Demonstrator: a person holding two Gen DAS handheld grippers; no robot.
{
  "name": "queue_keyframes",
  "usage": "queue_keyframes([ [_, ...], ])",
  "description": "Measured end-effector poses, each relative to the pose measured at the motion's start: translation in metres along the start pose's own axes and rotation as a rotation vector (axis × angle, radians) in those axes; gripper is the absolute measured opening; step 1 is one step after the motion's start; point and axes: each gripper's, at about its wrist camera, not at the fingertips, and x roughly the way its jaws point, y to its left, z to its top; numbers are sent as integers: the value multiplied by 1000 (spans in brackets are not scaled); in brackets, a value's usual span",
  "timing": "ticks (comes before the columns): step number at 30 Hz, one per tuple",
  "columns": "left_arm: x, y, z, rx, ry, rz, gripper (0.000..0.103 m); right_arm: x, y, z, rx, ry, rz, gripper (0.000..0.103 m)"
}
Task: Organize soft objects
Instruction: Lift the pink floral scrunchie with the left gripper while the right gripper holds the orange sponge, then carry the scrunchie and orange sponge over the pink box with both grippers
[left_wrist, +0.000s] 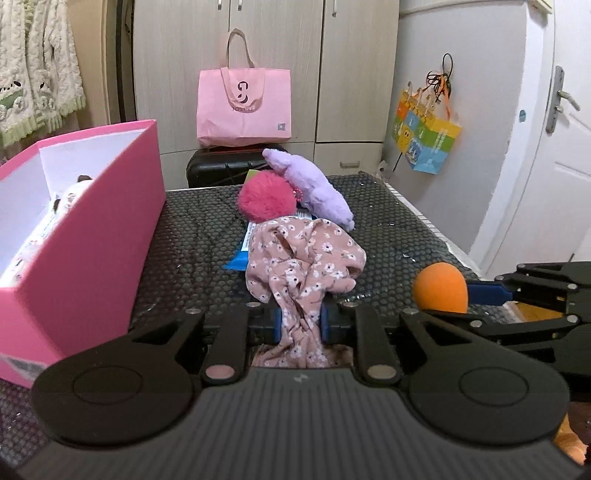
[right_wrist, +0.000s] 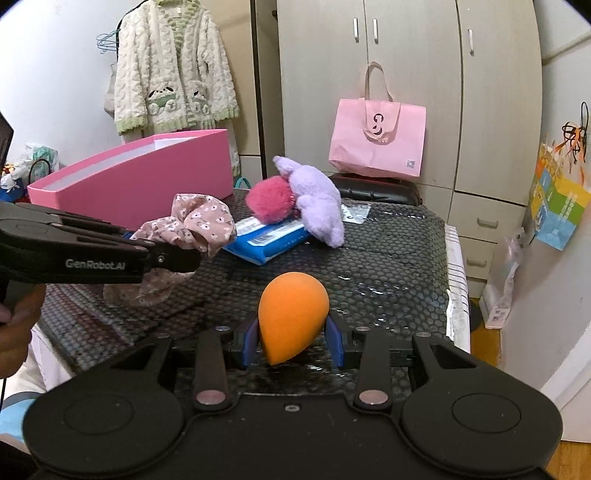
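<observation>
— Left gripper (left_wrist: 299, 321)?
— Clamped on the floral cloth (left_wrist: 303, 258), blue pads pinching its bunched middle; rest of it spilling forward and up, a tail hanging back under the jaws.

— Right gripper (right_wrist: 293, 343)?
— Closed on the orange sponge (right_wrist: 291, 314). Egg-shaped, long axis roughly along the fingers, narrow tip toward the camera, fat end pointing away. Held just above the tabletop (right_wrist: 388, 266).

— Around them?
— Straight ahead of the cloth: a blue packet (right_wrist: 266, 240) lying flat, a pink pom-pom (left_wrist: 266, 197) on its far end, touching a purple plush (left_wrist: 314, 181) leaning across behind it. Plush lying lengthwise, running from far left to near right.

— In the way?
— That cluster directly in front of the left gripper. To its left, an open pink box (left_wrist: 110, 229), tall wall facing the cloth, something white and furry inside, too hidden to name.

— Further back?
— Black case (left_wrist: 221, 170) past the tabletop's far edge, pink tote (left_wrist: 243, 107) standing on it against the wardrobe (right_wrist: 406, 74). Colourful gift bag (left_wrist: 424, 136) hanging on the right wall; fleece robe (right_wrist: 173, 74) hanging at left.
</observation>
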Motion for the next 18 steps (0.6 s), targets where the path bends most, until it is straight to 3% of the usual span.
queue_keyframes([
  [9,-40,11,-14,17,70,-36,17,-20,22,0,33,73,41,42],
  [18,-84,41,-21,-19,96,-67,18,-45,55,7,34,93,154,43],
])
